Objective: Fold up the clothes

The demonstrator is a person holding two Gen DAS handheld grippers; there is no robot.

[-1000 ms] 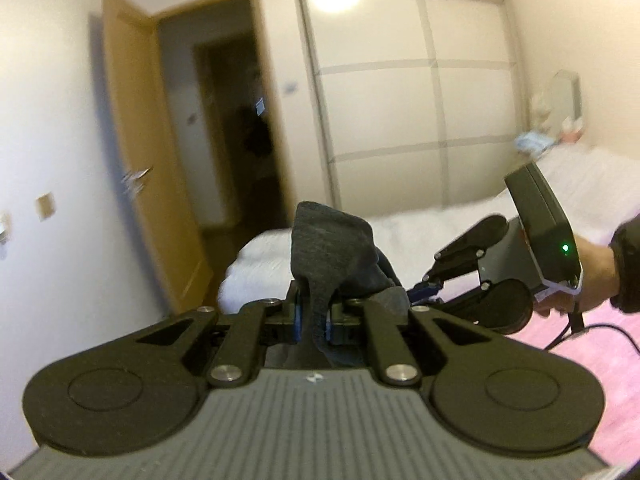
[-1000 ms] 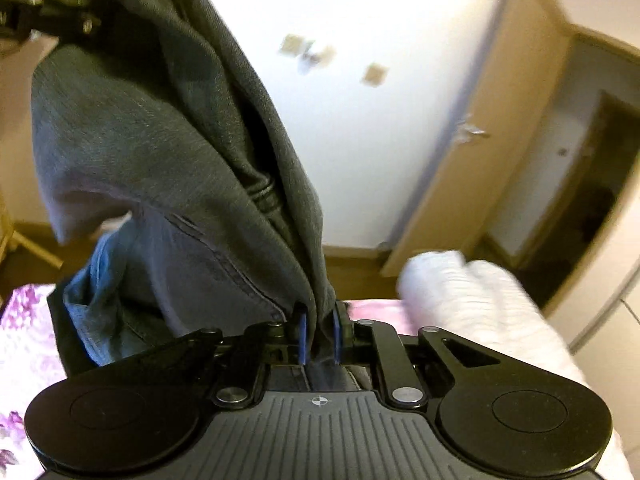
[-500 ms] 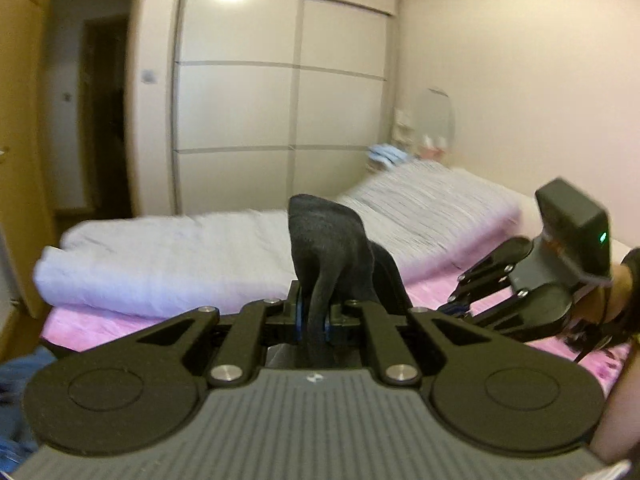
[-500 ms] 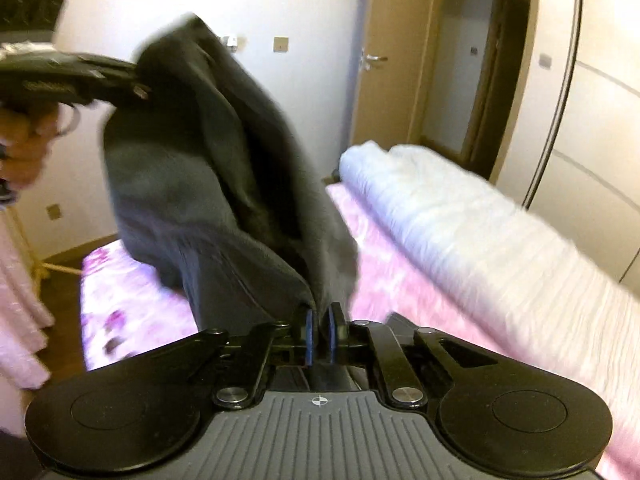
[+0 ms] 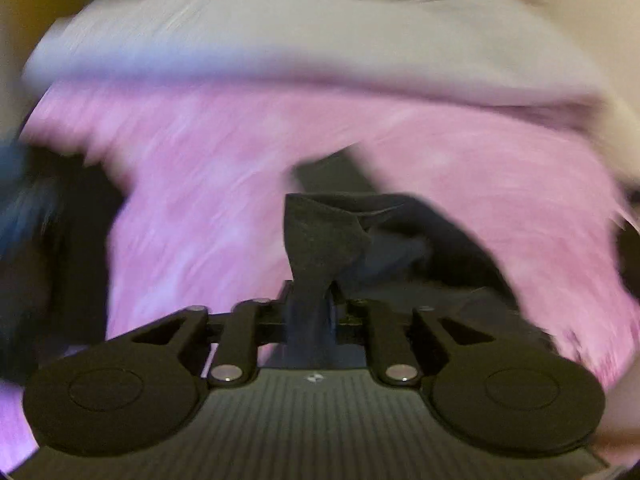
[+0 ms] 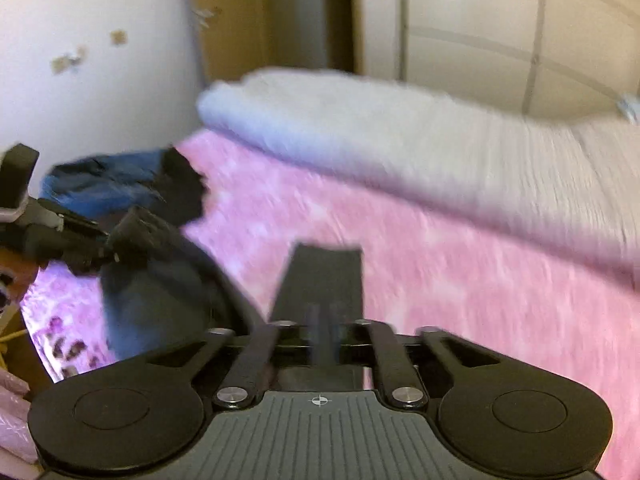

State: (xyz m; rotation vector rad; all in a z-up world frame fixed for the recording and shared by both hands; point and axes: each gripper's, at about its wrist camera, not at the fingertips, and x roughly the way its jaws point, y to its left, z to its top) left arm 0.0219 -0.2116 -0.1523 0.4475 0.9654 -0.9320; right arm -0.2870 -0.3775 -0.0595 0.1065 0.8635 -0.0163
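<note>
A dark grey garment (image 5: 320,236) is pinched in my left gripper (image 5: 310,304), which is shut on it low over the pink bedspread (image 5: 200,184). The cloth trails right across the bed. My right gripper (image 6: 322,332) is shut on another edge of the same garment (image 6: 320,276), which stretches flat ahead of it. In the right wrist view the left gripper (image 6: 96,248) is at the left, with the garment's bulk (image 6: 160,280) hanging from it. Both views are motion-blurred.
A rolled white duvet (image 6: 380,132) lies along the far side of the bed. A blue garment (image 6: 100,184) and another dark one (image 6: 184,188) lie at the bed's left end. A wardrobe (image 6: 500,28), door and wall stand behind.
Both grippers have swung down from head height to just above the bedspread, carrying the dark garment with them. The garment now spreads towards the bed instead of hanging in the air.
</note>
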